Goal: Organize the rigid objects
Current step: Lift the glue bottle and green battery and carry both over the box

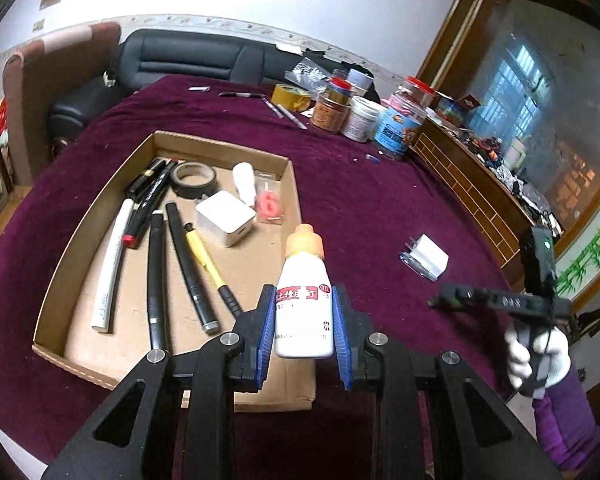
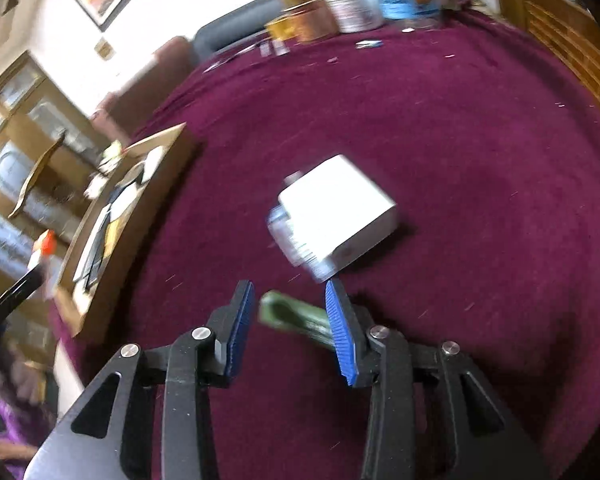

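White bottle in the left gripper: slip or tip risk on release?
The bottle looks like smooth rigid plastic, so it may slip, though the left gripper has ribbed pads. Tall and narrow with an orange cap: probably tips if set upright in the box. On its side, it likely rolls.

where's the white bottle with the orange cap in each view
Left wrist: the white bottle stands upright at lower centre, clamped in the left tool, by the cardboard box's near right corner.
Right wrist: the bottle is a blurred sliver at the far left edge, orange cap up.
Shared landmark: the cardboard box on the maroon cloth.
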The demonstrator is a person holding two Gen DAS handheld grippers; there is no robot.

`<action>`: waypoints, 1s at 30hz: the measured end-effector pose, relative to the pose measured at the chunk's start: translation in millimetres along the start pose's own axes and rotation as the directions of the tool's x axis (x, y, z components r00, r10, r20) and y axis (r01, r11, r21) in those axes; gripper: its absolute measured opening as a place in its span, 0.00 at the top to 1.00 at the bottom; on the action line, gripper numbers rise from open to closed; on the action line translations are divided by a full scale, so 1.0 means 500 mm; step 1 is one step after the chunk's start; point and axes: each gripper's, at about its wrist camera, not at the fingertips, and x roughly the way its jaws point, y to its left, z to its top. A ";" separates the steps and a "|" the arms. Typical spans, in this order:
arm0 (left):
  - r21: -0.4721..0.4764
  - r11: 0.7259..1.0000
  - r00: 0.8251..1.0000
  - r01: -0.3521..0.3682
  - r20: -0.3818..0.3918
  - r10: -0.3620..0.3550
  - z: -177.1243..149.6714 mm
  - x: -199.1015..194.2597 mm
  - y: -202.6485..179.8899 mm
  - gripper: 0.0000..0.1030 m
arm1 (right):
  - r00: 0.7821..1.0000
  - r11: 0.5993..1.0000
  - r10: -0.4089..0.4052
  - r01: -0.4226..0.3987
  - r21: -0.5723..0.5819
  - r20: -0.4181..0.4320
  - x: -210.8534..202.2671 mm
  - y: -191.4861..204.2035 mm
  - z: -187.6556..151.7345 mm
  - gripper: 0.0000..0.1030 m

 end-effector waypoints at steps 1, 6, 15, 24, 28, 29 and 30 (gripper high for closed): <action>-0.003 1.000 1.000 -0.003 -0.002 0.003 -0.002 0.001 0.002 0.78 | 1.000 0.999 -0.020 0.020 -0.031 -0.009 0.004 0.014 -0.005 0.65; -0.003 1.000 1.000 -0.018 -0.011 0.018 -0.015 -0.002 0.013 0.78 | 0.981 0.956 -0.188 0.173 -0.238 -0.039 0.034 0.067 -0.037 0.65; -0.019 0.999 0.999 -0.039 -0.012 0.039 -0.015 -0.013 0.042 0.78 | 0.979 0.923 -0.198 0.174 -0.342 -0.037 -0.005 0.078 -0.087 0.65; -0.022 0.999 0.999 -0.031 -0.035 0.031 -0.018 0.001 0.037 0.78 | 0.977 0.884 -0.206 0.162 -0.438 -0.055 -0.015 0.087 -0.121 0.63; -0.025 0.999 0.999 -0.031 -0.039 0.030 -0.015 0.004 0.035 0.78 | 0.989 0.918 -0.146 0.138 -0.372 0.006 -0.064 0.071 -0.101 0.57; -0.027 0.999 0.999 -0.031 -0.040 0.030 -0.015 0.005 0.034 0.78 | 0.987 0.914 -0.157 0.151 -0.377 0.014 -0.071 0.069 -0.102 0.51; -0.025 0.999 0.999 -0.031 -0.041 0.030 -0.015 0.005 0.034 0.78 | 0.985 0.906 -0.171 0.163 -0.390 0.016 -0.074 0.069 -0.104 0.50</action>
